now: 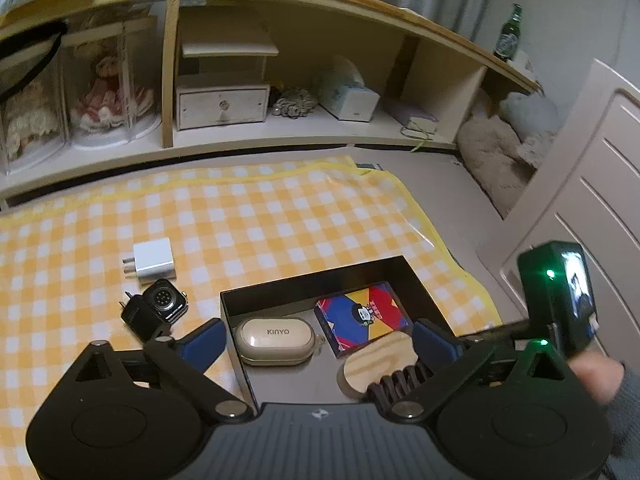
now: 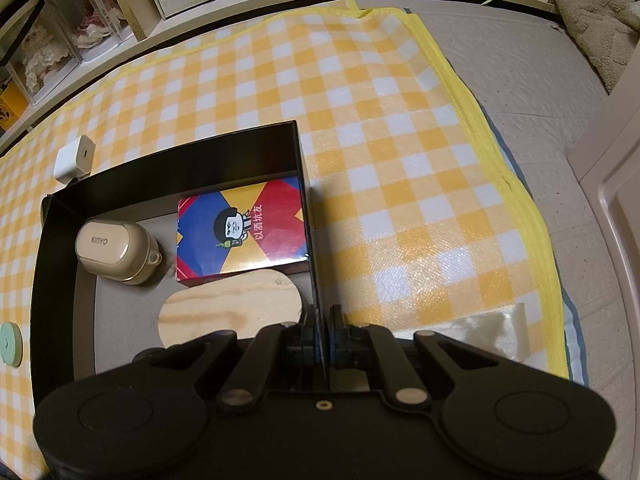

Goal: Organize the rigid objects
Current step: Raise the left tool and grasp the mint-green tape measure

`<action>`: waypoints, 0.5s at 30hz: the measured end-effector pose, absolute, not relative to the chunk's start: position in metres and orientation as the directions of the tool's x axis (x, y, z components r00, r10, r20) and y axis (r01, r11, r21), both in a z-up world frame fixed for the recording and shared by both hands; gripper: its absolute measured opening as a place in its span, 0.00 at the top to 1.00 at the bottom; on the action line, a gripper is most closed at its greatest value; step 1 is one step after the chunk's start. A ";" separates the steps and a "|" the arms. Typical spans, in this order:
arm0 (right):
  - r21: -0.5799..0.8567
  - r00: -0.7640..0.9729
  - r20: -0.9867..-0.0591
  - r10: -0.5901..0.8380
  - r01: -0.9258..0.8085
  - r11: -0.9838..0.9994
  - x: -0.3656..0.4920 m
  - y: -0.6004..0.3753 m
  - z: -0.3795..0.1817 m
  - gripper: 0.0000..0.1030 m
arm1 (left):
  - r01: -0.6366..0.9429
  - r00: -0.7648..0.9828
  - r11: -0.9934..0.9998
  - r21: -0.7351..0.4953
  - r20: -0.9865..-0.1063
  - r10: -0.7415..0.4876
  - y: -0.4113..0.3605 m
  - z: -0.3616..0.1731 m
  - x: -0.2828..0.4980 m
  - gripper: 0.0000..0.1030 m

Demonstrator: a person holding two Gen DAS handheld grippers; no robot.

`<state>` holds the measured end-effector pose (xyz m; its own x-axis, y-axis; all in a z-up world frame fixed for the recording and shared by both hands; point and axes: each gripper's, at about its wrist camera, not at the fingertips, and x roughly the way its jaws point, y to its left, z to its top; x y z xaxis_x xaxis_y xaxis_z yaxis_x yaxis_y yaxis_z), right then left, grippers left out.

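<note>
The right gripper (image 2: 322,320) is clamping the right wall of the black box (image 2: 56,216), its jaws closed on the thin edge with one finger inside and one outside. The left gripper (image 1: 316,334) is hovering above the box with its jaws spread wide and holding nothing.

Inside the box, the beige KINYO case (image 2: 114,250) is lying near the left wall. The coloured card box (image 2: 240,228) is sitting against the right wall. The oval wooden piece (image 2: 230,308) is lying just in front of the card box, nearest the grippers.

Outside the box, on the yellow checked mat (image 2: 400,160), the white charger (image 1: 153,260) is resting just beside the black charger (image 1: 138,317) and the smartwatch (image 1: 166,300).
</note>
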<state>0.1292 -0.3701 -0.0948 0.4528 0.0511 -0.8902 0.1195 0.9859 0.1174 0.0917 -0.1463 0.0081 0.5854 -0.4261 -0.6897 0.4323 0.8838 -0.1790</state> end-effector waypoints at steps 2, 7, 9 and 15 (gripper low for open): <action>0.117 0.453 -0.890 0.051 0.119 0.986 0.129 -0.370 -0.095 0.95 | 0.447 0.588 0.879 -0.167 -0.686 -0.429 -0.143 0.012 0.087 0.00; 0.117 0.453 -0.890 0.051 0.120 0.986 0.129 -0.370 -0.095 0.95 | 0.529 0.589 0.829 -0.183 -0.624 -0.514 -0.124 0.018 0.078 0.00; 0.116 0.453 -0.890 0.050 0.120 0.986 0.129 -0.370 -0.095 0.95 | 0.552 0.613 0.823 -0.135 -0.603 -0.511 -0.116 0.020 0.072 0.00; 0.116 0.453 -0.890 0.050 0.120 0.986 0.129 -0.370 -0.095 0.95 | 0.582 0.629 0.811 -0.057 -0.600 -0.494 -0.086 0.017 0.073 0.00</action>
<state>0.1289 -0.3700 -0.0948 0.4526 0.0499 -0.8903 0.1200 0.9859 0.1163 0.0733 -0.0859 0.0171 0.6293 -0.4940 -0.6000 0.5821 0.8111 -0.0572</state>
